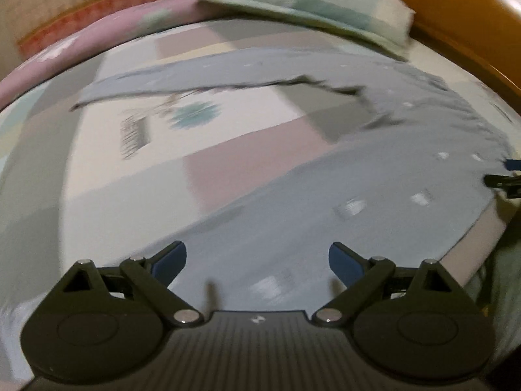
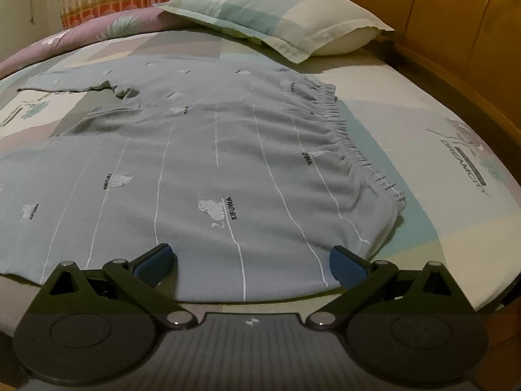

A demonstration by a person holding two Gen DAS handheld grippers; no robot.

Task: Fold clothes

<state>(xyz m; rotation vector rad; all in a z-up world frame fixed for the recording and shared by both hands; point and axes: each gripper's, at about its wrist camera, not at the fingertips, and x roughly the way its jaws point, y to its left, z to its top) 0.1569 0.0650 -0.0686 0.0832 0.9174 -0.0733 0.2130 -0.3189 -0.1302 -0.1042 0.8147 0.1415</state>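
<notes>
The trousers (image 2: pixel 202 150) lie spread on the bed (image 2: pixel 423 150). Behind them sits a pillow (image 2: pixel 276 9), the headboard (image 2: pixel 456 32) to the right

From the left gripper (image 1: pixel 257 262) we look low across the grey trousers (image 1: pixel 358 176) toward the pillow (image 1: pixel 312 6). From the right gripper (image 2: pixel 252 262) we face that pillow (image 2: pixel 280 13) too, close over those trousers (image 2: pixel 211 150).

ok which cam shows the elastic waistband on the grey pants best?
Right wrist. The gathered waistband of the grey pants is sharp there, running along the garment's right edge on the bed sheet. Left wrist is motion-blurred: it shows the pants as a grey spread, and I can't make out the waistband.
</notes>
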